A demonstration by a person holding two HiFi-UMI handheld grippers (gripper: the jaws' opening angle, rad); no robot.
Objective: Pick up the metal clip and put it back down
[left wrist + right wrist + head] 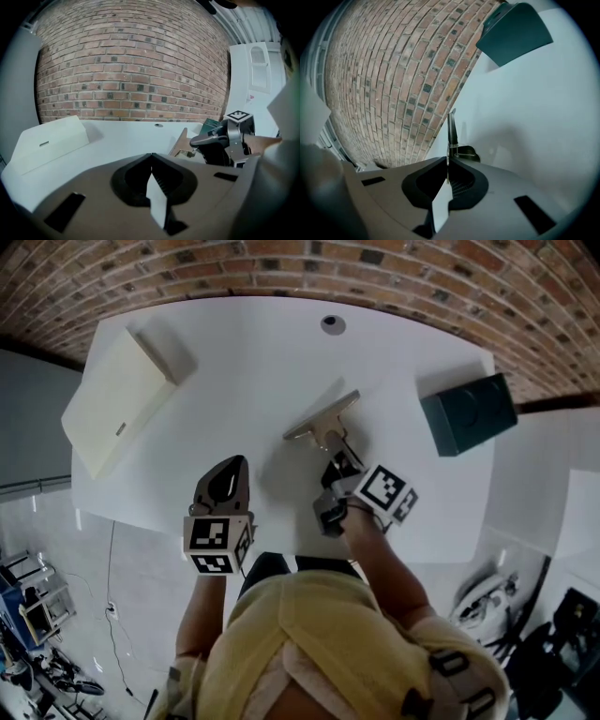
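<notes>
My right gripper (447,161): fingers clamped on the metal clip (322,417) by its thin tab; clip is a wide, flat, dull-silver bar. Left gripper (151,157): fingers together, empty.

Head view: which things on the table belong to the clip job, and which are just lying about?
In the job:
- clip
- right gripper, shut on the clip

Just lying about:
- beige box, far left
- dark box, far right
- left gripper, shut and empty
</notes>
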